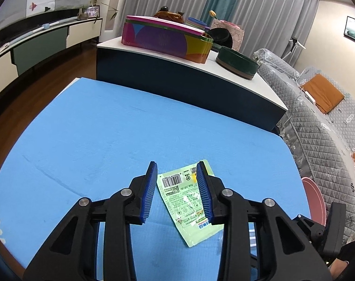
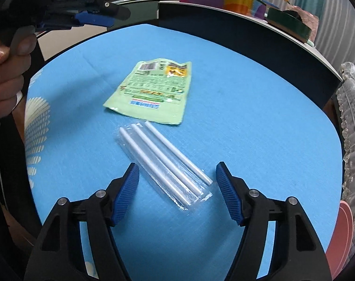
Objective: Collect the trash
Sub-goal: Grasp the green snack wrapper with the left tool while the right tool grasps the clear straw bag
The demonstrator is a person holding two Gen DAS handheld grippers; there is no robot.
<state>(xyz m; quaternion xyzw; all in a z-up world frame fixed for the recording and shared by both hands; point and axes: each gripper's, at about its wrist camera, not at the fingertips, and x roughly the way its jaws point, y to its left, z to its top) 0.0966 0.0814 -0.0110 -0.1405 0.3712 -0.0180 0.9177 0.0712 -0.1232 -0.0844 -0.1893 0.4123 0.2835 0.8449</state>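
A flat green snack wrapper point(image 1: 184, 201) point(image 2: 154, 91) lies on the blue table mat point(image 1: 95, 140). My left gripper point(image 1: 177, 165) hovers over it, open, with the wrapper's barcode end showing between the fingers and nothing pressed. In the right wrist view that gripper point(image 2: 112, 20) hangs at the upper left, well above the mat. A clear plastic pack of three white straws point(image 2: 163, 164) lies nearer, just below the wrapper. My right gripper point(image 2: 177, 165) is open wide, its blue pads either side of the pack's near end without touching it.
A pink round bin point(image 1: 314, 201) point(image 2: 343, 234) stands off the mat's right edge. Behind the mat is a dark cabinet point(image 1: 177, 79) with a colourful box point(image 1: 165, 39) and a green tin point(image 1: 237, 62). A grey quilted sofa point(image 1: 317, 128) is at right. A hand point(image 2: 4, 70) holds the left gripper.
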